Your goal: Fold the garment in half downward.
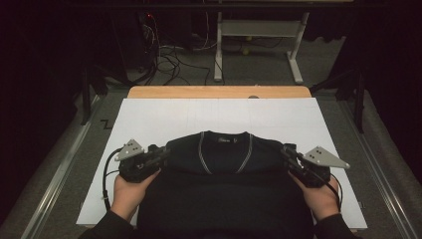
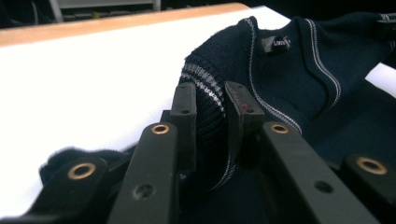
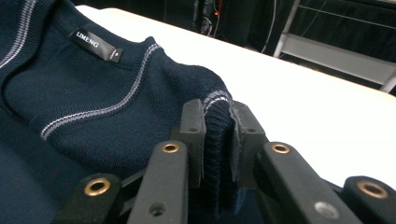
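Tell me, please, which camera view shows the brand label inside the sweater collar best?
The right gripper view: the label is close and sharp, white letters readable on black. The left gripper view shows it smaller and partly legible. In the high view it is a tiny pale mark at the collar of the sweater.

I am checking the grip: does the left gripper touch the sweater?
Touching. In the left gripper view, the left gripper pinches the sweater ribbed edge between both jaws.
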Demonstrator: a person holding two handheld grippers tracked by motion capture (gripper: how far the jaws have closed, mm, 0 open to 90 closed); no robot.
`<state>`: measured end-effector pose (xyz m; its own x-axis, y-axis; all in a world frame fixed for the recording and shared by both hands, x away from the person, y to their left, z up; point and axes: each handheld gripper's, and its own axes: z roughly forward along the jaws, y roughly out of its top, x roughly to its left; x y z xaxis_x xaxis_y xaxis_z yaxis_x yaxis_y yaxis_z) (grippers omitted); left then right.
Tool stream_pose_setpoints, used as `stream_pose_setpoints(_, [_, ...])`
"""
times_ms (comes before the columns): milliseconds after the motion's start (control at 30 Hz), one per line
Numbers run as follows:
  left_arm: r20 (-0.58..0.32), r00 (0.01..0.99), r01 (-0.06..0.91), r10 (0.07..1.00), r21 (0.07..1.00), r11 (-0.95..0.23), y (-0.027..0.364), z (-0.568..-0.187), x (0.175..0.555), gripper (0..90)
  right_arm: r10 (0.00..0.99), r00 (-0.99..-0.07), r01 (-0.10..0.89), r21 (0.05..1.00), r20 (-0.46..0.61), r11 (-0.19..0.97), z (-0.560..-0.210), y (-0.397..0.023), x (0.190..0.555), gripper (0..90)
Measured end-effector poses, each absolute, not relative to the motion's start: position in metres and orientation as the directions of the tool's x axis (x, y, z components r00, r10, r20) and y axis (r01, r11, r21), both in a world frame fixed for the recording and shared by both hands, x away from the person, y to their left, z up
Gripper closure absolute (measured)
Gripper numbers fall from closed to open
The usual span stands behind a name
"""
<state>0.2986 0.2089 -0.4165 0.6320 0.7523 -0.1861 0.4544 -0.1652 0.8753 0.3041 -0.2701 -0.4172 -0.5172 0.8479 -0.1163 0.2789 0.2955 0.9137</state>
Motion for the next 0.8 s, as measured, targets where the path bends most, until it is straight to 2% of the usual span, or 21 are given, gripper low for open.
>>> stream_pose_setpoints(100, [-0.203, 0.643, 0.465, 0.739, 0.870, -0.166, 0.212, -0.423, 0.283, 71.3, 0.835, -0.529, 0.262, 0.906, -0.154, 0.333, -0.423, -0.271, 0.286, 78.4])
stream_pose_setpoints(200, [-0.208, 0.658, 0.472, 0.724, 0.863, -0.181, 0.213, -0.428, 0.268, 71.3, 0.829, -0.541, 0.267, 0.905, -0.144, 0.331, -0.430, -0.276, 0.271, 78.4])
stream_pose_setpoints(267, [-0.240, 0.667, 0.484, 0.705, 0.859, -0.165, 0.214, -0.430, 0.258, 71.2, 0.827, -0.545, 0.266, 0.906, -0.140, 0.329, -0.431, -0.279, 0.261, 78.4])
stream_pose_setpoints(467, [-0.225, 0.690, 0.466, 0.688, 0.866, -0.184, 0.215, -0.427, 0.228, 71.1, 0.832, -0.548, 0.286, 0.916, -0.084, 0.280, -0.433, -0.289, 0.228, 78.3])
stream_pose_setpoints(733, [-0.217, 0.686, 0.491, 0.695, 0.843, -0.221, 0.221, -0.437, 0.210, 70.9, 0.825, -0.561, 0.294, 0.917, -0.061, 0.268, -0.433, -0.291, 0.206, 78.0])
stream_pose_setpoints(800, [-0.231, 0.678, 0.517, 0.698, 0.825, -0.229, 0.222, -0.442, 0.213, 70.4, 0.820, -0.570, 0.331, 0.897, -0.057, 0.293, -0.440, -0.289, 0.207, 77.8])
